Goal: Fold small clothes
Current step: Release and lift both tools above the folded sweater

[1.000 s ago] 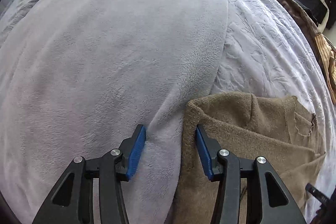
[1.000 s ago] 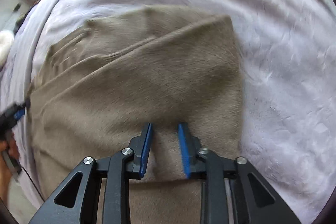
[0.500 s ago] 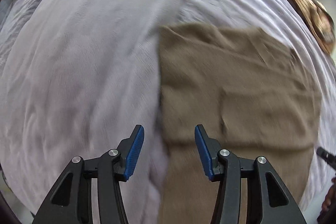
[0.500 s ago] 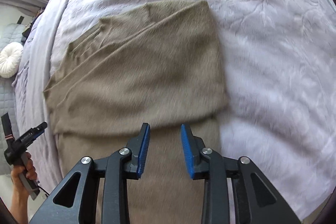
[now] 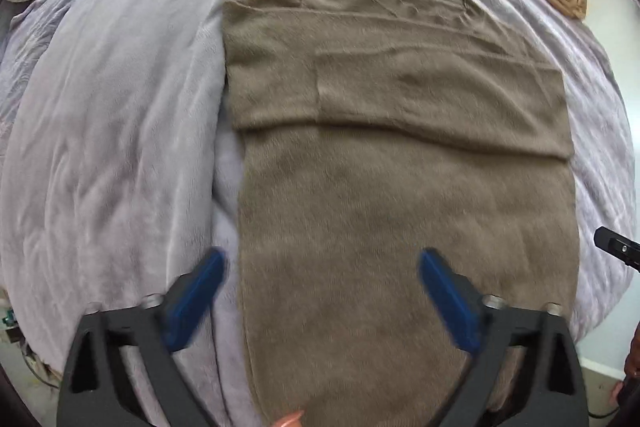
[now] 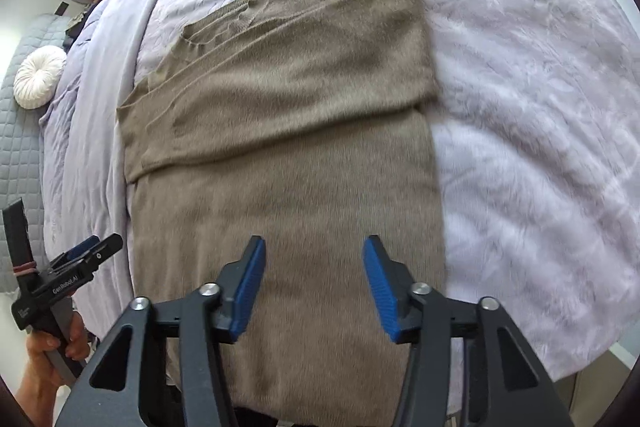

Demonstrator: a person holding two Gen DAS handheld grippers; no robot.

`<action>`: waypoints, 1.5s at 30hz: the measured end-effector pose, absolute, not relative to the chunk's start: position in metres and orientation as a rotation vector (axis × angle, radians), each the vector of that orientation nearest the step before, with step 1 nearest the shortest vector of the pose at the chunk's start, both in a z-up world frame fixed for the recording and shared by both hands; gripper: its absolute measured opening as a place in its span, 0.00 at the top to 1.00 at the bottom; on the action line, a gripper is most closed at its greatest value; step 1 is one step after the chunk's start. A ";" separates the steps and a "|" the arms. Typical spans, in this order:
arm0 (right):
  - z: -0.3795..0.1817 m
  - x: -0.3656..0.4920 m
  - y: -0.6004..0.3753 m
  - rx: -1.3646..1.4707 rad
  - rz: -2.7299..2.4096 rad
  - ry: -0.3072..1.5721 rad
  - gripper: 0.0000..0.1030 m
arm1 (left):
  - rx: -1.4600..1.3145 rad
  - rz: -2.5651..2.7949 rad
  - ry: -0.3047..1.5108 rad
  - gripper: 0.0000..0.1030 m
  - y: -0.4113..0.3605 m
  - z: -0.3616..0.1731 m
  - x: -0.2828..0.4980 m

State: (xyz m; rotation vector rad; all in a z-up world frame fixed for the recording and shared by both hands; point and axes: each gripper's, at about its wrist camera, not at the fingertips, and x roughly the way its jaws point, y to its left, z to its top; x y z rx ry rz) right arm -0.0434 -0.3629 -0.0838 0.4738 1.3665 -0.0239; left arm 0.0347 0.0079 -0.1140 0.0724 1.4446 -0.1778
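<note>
Brown knit sweater (image 5: 400, 187) lies flat on the lilac bedspread (image 6: 540, 107), sleeves folded across the chest, lower body hanging toward the near edge of the bed. Change from a second ago: both tools have pulled back and up off the cloth, so each view now takes in the whole garment instead of one corner. Left tool (image 5: 320, 291) jaws have just been opening and now stand wide, nothing between the pads. Right tool (image 6: 314, 283) also just opening, about mid-width, empty, hovering over the hem half. Reads as sleeve fold done and released. Next is probably grabbing the hem to fold bottom up over the sleeves. Fold looks slightly skewed at the collar side.
</note>
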 end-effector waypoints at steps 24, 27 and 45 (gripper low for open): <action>-0.098 -0.070 -0.385 0.431 0.156 1.442 0.27 | -0.012 0.025 1.472 0.00 -0.005 -0.099 -0.027; -0.093 -0.069 -0.384 0.406 0.169 1.439 0.27 | -0.026 0.040 1.451 0.00 -0.002 -0.089 -0.033; -0.095 -0.137 -0.345 0.476 0.066 1.405 0.27 | 0.063 -0.054 1.449 0.00 0.038 -0.109 -0.088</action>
